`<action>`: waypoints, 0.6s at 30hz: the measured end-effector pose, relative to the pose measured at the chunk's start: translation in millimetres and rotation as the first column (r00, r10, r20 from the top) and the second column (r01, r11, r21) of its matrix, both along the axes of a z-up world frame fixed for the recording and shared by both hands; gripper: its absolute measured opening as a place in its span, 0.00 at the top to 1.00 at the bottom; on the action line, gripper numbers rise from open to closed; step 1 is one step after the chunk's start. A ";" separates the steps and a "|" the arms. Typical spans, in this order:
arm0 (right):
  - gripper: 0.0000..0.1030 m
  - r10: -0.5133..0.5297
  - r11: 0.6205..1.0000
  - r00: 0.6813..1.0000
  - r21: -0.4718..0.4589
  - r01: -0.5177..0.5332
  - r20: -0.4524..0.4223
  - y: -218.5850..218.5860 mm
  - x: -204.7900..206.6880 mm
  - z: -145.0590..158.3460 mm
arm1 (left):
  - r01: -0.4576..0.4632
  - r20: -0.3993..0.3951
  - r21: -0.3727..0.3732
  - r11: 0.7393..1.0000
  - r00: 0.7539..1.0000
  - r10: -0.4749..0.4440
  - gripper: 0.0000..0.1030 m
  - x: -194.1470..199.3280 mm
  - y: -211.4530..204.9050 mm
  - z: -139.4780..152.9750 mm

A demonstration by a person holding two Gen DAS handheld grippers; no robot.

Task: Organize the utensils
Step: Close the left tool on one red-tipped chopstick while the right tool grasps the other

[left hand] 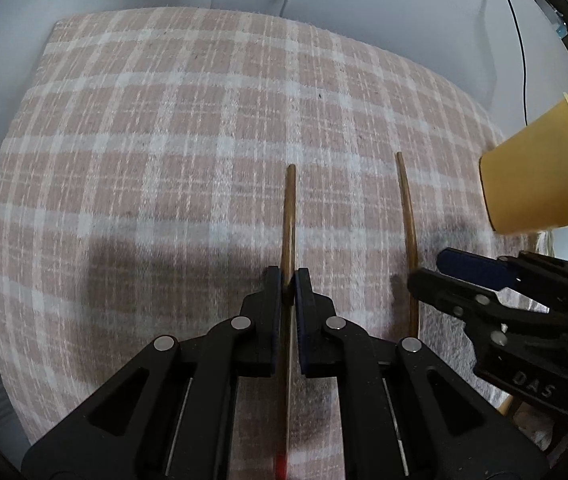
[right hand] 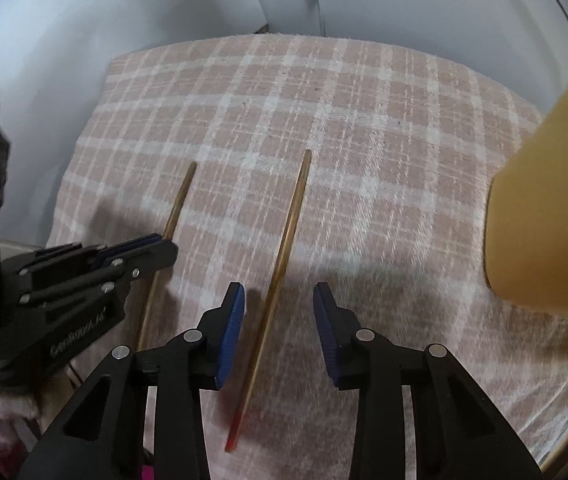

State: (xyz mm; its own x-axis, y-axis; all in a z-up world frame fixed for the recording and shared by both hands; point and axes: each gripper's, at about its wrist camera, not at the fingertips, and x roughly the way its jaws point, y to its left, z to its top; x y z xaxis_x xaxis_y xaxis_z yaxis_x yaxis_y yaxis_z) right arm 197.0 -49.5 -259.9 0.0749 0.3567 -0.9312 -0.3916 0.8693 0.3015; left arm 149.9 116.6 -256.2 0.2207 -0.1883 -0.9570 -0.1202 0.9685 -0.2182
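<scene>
Desk covered by pink-and-white plaid cloth [left hand: 188, 120]. 2 thin wooden chopsticks lying on cloth, roughly parallel, well apart, tips pointing away from both cameras.

Left gripper [left hand: 288, 280]: jaws clamped on left chopstick [left hand: 289, 208] partway along its length. Shaft running back between the 2 fingers; red-tinted end visible at bottom of left wrist view. Same gripper seen from right wrist view at frame left, blue pads pressed together over the shaft.

Right gripper [right hand: 279, 304]: jaws spread, nothing held. Right chopstick [right hand: 284, 248] lying between the 2 blue-padded fingers, no contact visible on either side. Reddish butt end resting on cloth near bottom of frame, between the finger bases. In left wrist view, fingers poised beside this chopstick.

Yellow cup [left hand: 539, 168] at right edge of both views, tipped sideways, base pointing toward cloth centre, rim toward frame edge. Support for cup hidden; cannot tell what holds it.

Black cable [left hand: 517, 40] hanging against pale wall behind desk.
</scene>
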 end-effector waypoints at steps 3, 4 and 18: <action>0.70 -0.011 1.000 1.000 -0.014 0.011 -0.022 7.4 8.7 -6.5 | -0.009 0.001 -0.006 1.000 1.000 0.009 0.94 13.2 -3.5 -3.0; 0.70 -0.017 1.000 0.999 -0.019 0.016 -0.034 8.2 11.3 -9.5 | -0.012 0.001 -0.010 1.000 1.000 0.012 0.94 14.7 -0.6 -3.7; 0.94 -0.016 1.000 0.997 -0.020 0.014 -0.079 26.8 34.6 -14.2 | -0.057 0.015 -0.024 0.998 0.998 0.057 0.96 19.1 -3.2 10.7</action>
